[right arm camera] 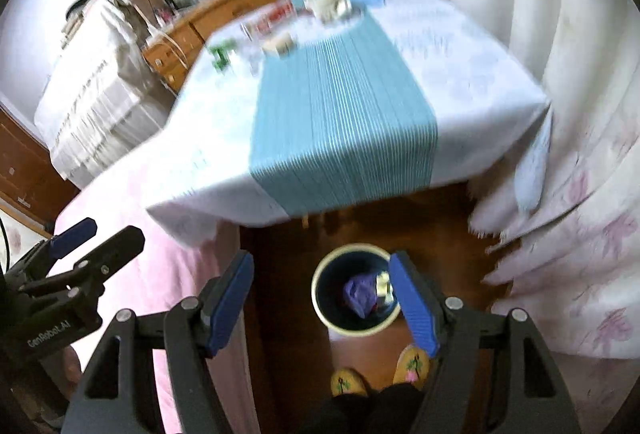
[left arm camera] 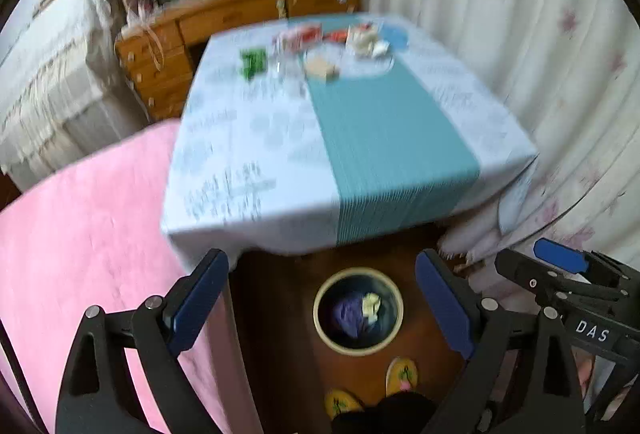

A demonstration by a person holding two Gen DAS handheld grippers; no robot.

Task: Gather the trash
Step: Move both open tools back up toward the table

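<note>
Both jaw sets stand apart, nothing held: left gripper [left arm camera: 322, 298], right gripper [right arm camera: 322, 300]. Crumpled purple and yellow trash [left arm camera: 358, 310] is seen inside the round cream-rimmed bin [left arm camera: 320, 322] on the floor. Next, judged: remaining litter [left arm camera: 366, 40] on the cloth-covered table [left arm camera: 240, 162] is to be reached

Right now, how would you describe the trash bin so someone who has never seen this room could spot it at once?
Find the table draped in a white cloth with a teal runner. On the dark wooden floor below its near edge, ahead of the person's yellow slippers, stands the bin. It is the only round, cream-rimmed, dark-sided container there, with purple and pale crumpled trash inside.
</note>
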